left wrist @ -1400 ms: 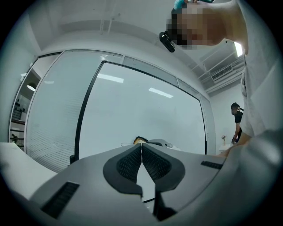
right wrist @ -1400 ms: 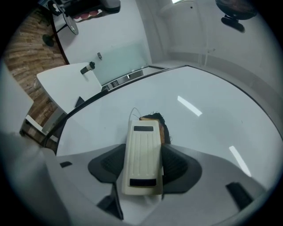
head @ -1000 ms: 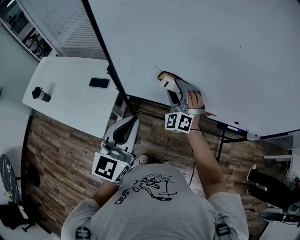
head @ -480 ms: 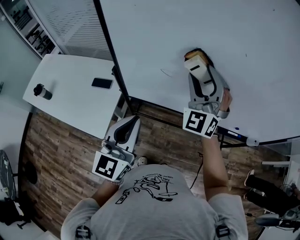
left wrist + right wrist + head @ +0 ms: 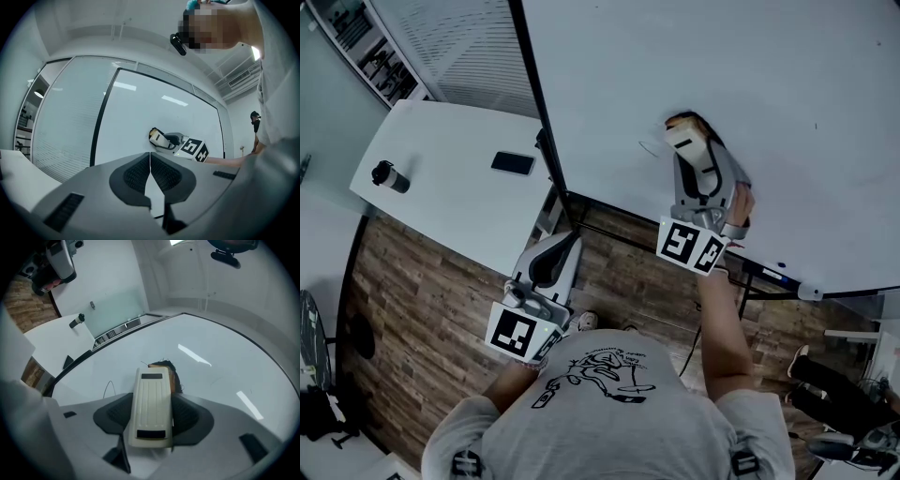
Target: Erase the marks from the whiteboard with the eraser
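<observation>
A: A wood-plank floor [image 5: 422,309] is seen in the head view, with a white table [image 5: 441,220] set beside a large whiteboard [image 5: 769,84]. A dark phone [image 5: 513,163] and a small cylindrical flask [image 5: 390,176] are laid on the table, well apart.

B: And where is the eraser found?

A: The eraser [image 5: 150,406] is pinched between the jaws of the right gripper [image 5: 694,161], and its far end is set against the board. Its ribbed cream back is made out only in the right gripper view. There a dark smudge [image 5: 172,371] is seen at the eraser's far end, and a thin curved line [image 5: 108,386] is seen on the board just to its left.

B: What is added by the left gripper view?

A: The left gripper [image 5: 150,161] is shown with its jaws pressed together and nothing between them. Beyond it, the right gripper is seen side-on against the board. In the head view the left gripper is held low over the floor, well apart from the board.
</observation>
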The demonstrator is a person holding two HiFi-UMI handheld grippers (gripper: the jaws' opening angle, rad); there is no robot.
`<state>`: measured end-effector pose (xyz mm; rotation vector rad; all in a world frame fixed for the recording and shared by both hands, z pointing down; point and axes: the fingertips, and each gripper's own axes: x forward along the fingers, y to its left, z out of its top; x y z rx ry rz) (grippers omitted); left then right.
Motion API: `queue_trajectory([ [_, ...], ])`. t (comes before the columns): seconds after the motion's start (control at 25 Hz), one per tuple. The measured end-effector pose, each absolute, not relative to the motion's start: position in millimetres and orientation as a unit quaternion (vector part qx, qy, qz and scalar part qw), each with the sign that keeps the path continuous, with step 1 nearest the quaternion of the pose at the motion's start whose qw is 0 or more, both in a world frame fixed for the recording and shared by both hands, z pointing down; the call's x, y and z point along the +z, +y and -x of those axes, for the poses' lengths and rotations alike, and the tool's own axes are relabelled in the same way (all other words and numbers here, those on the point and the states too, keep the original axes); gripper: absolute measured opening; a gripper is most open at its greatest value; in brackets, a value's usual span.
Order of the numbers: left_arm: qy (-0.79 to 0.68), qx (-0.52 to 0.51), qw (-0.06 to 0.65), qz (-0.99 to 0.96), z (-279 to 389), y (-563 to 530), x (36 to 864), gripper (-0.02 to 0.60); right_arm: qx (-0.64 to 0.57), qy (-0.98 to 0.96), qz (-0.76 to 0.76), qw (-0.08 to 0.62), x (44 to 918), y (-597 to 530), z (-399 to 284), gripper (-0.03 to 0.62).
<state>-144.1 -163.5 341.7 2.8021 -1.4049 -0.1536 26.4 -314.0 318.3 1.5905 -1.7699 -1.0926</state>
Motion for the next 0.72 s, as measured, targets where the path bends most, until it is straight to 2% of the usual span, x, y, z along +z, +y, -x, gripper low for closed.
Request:
queue_trajectory([
  [0.72, -0.467, -0.028, 0.003, -0.884, 170, -153, 349, 0.021, -0.456, -0.662, -0.499, 0.324, 418, -339, 45, 0.256],
])
